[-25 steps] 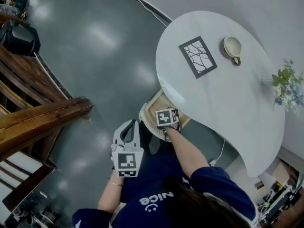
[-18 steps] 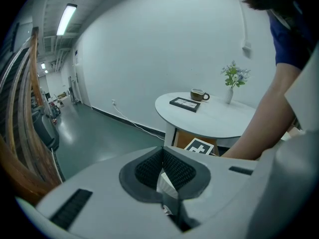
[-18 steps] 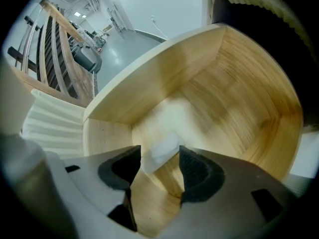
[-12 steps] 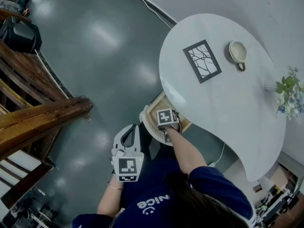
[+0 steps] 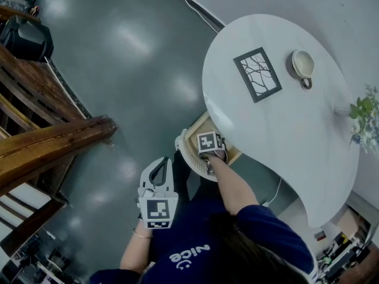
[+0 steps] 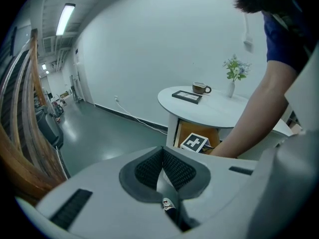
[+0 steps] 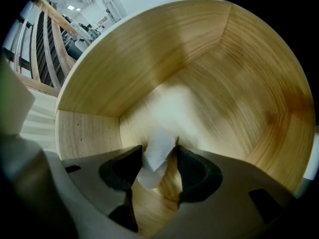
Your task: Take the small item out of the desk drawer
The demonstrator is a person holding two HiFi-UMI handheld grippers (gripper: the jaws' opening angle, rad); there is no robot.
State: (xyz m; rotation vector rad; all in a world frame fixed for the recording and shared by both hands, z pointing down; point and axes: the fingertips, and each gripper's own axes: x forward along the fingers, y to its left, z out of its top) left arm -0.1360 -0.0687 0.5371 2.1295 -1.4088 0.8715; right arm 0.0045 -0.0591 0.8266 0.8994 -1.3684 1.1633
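Under the white table (image 5: 278, 129) a wooden drawer (image 5: 195, 130) stands pulled out. My right gripper (image 5: 207, 142) reaches into it, its marker cube on top. In the right gripper view a small white item (image 7: 158, 152) stands tilted between the jaws of the right gripper (image 7: 159, 151), which are shut on it, above the drawer's wooden floor (image 7: 209, 108). My left gripper (image 5: 161, 165) hangs over the grey floor to the left of the drawer, shut and holding nothing, with its pads (image 6: 172, 169) pressed together.
A framed picture (image 5: 257, 74), a cup (image 5: 302, 64) and a vase of flowers (image 5: 364, 114) sit on the table. A wooden railing (image 5: 53, 141) runs along the left. A cable (image 5: 273, 189) hangs beside the table's base. The person's arm (image 5: 228, 185) reaches over the drawer's front.
The right gripper has stayed inside the drawer. The left gripper has sunk slightly lower in the head view. The head camera has shifted a little.
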